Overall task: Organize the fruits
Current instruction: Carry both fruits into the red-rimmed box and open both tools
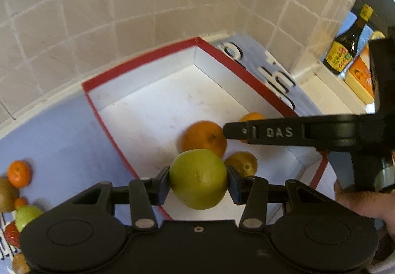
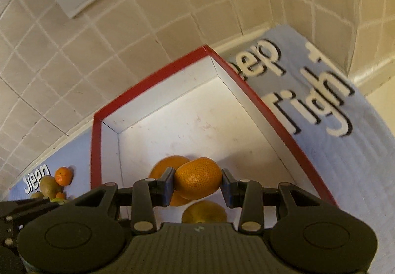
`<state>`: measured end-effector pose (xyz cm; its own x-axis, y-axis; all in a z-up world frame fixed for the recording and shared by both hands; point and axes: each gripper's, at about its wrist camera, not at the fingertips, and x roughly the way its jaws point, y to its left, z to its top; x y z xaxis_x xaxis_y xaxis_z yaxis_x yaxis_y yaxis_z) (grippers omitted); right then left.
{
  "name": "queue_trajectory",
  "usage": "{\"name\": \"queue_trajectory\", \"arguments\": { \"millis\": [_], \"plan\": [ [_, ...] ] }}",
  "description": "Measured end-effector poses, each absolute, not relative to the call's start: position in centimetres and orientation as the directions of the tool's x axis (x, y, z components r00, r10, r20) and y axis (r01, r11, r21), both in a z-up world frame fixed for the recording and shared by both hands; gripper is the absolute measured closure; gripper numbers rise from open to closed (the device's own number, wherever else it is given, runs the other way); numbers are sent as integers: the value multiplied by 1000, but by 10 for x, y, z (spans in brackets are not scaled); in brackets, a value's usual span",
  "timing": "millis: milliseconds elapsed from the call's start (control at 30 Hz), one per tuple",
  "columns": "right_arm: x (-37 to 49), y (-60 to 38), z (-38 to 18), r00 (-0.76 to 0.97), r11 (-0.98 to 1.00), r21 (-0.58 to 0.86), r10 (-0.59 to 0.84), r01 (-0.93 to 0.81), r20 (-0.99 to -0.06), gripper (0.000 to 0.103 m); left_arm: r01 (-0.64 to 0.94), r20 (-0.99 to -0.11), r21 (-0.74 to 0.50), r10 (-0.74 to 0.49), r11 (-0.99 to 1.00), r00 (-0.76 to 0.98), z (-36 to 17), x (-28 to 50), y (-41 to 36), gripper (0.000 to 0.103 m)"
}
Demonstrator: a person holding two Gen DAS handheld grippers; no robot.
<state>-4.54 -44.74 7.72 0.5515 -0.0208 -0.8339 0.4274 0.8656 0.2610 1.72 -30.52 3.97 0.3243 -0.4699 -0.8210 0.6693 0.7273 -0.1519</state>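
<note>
A red-rimmed white box point(image 1: 153, 111) lies on a blue mat; it also shows in the right wrist view point(image 2: 205, 111). My left gripper point(image 1: 198, 181) is shut on a green apple point(image 1: 198, 179) above the box's near edge. My right gripper point(image 2: 197, 183) is shut on an orange tangerine point(image 2: 198, 181) over the box; its finger point(image 1: 271, 132) reaches in from the right in the left wrist view. Inside the box lie an orange point(image 1: 202, 137), a yellow-brown fruit point(image 1: 243, 162) and another orange fruit point(image 1: 250, 117). In the right wrist view an orange point(image 2: 165, 165) and a yellow fruit point(image 2: 205, 212) lie below.
Loose fruit lies left of the box on the mat: a tangerine point(image 1: 19, 173), a kiwi point(image 1: 6, 193), a green apple point(image 1: 27, 216) and others; the pile also shows in the right wrist view point(image 2: 55, 183). A dark sauce bottle point(image 1: 344, 45) and a yellow pack point(image 1: 359, 78) stand at the right. A tiled wall point(image 1: 123, 14) lies behind.
</note>
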Motion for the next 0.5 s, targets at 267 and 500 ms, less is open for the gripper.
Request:
{"name": "queue_trajectory", "arguments": {
  "millis": [267, 500],
  "plan": [
    [-51, -460, 67, 554, 824, 314, 1, 471, -833, 60, 686, -846, -159, -456, 710, 275, 16, 14, -323, 47],
    [-55, -465, 66, 566, 800, 345, 8, 491, -824, 53, 679, -840, -159, -459, 717, 288, 12, 17, -326, 22]
  ]
}}
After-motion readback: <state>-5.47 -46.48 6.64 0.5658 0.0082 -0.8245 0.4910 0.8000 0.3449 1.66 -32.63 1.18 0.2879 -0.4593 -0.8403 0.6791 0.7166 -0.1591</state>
